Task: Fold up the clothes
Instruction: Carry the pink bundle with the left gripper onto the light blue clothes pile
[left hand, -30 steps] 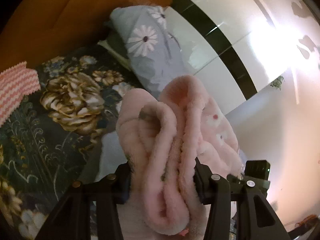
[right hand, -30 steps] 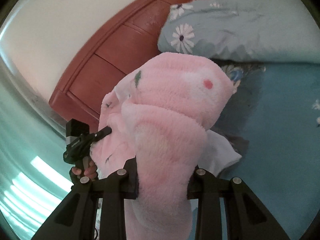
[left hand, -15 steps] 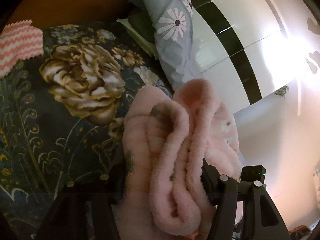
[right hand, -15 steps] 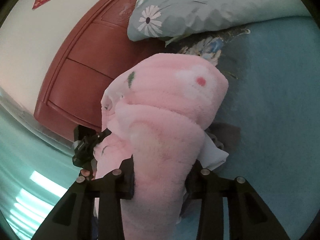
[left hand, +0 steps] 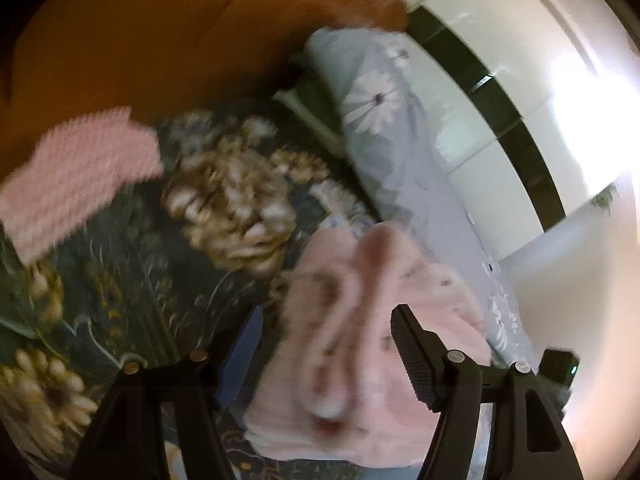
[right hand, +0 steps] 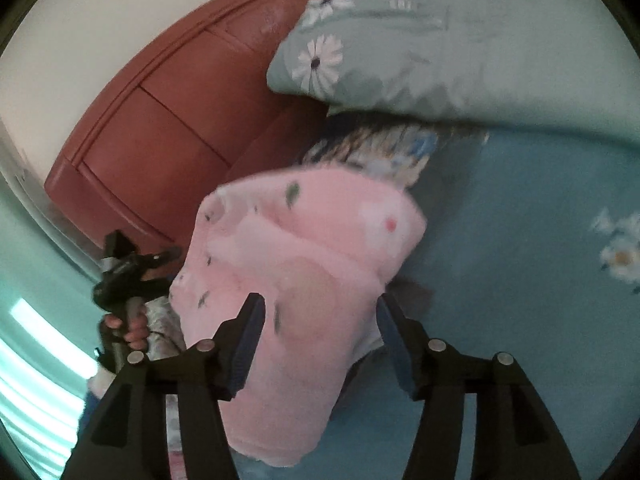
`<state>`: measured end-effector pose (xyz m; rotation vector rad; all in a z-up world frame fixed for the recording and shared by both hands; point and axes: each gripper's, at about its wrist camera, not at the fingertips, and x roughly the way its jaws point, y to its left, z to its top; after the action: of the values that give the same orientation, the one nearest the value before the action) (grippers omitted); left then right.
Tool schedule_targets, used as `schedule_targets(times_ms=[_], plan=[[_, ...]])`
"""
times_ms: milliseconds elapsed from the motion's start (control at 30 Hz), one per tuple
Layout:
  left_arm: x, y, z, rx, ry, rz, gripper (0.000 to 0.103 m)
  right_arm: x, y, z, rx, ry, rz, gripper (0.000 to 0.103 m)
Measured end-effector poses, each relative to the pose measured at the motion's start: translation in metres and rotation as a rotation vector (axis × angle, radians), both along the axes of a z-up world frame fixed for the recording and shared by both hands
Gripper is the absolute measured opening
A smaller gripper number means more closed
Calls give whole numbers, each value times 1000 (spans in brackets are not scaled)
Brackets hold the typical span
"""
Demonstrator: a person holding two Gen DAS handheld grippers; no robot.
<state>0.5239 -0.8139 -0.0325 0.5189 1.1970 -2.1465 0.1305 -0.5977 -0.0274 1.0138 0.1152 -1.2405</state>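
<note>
The fluffy pink folded garment [right hand: 304,280] fills the gap between the right gripper [right hand: 318,336] jaws. To its right the teal bed sheet [right hand: 520,300] lies bare — open passage. At the head edge, the grey daisy-print pillow [right hand: 440,60] and red-brown wooden headboard [right hand: 180,120] block the way.

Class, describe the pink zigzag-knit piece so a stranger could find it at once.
Start at the brown headboard, then drop to the dark floral bedspread below it. The zigzag-knit piece lies on its far edge, striped pink and white, unlike the plain fluffy pink garment between the fingers.
</note>
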Motion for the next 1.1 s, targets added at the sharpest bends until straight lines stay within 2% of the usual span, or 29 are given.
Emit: schedule_targets(times_ms=[100, 200, 300, 400, 500, 567, 667, 833, 933, 1100], plan=[[-33, 21, 29, -121, -50, -87, 71, 1, -3, 24, -29, 51, -10, 60], [-78, 38, 39, -228, -160, -177, 71, 14, -26, 34, -29, 81, 11, 60], [-101, 34, 24, -215, -214, -194, 71, 29, -47, 32, -10, 111, 34, 59], [-107, 20, -1, -137, -214, -187, 71, 35, -54, 26, 4, 120, 44, 60], [-103, 10, -16, -97, -185, -169, 71, 36, -58, 20, 19, 120, 47, 60], [-98, 11, -12, -87, -145, -162, 71, 37, -60, 16, 29, 120, 49, 60], [-90, 22, 4, -104, -133, -154, 71, 38, -64, 10, 43, 119, 52, 60], [-75, 61, 21, -200, -175, -125, 71, 51, -29, 31, -25, 146, 92, 60], [-71, 82, 9, -208, -198, -112, 71, 64, -1, 40, -62, 173, 127, 60], [-63, 115, -11, -221, -235, -90, 71, 92, 27, 32, -59, 241, 178, 60]])
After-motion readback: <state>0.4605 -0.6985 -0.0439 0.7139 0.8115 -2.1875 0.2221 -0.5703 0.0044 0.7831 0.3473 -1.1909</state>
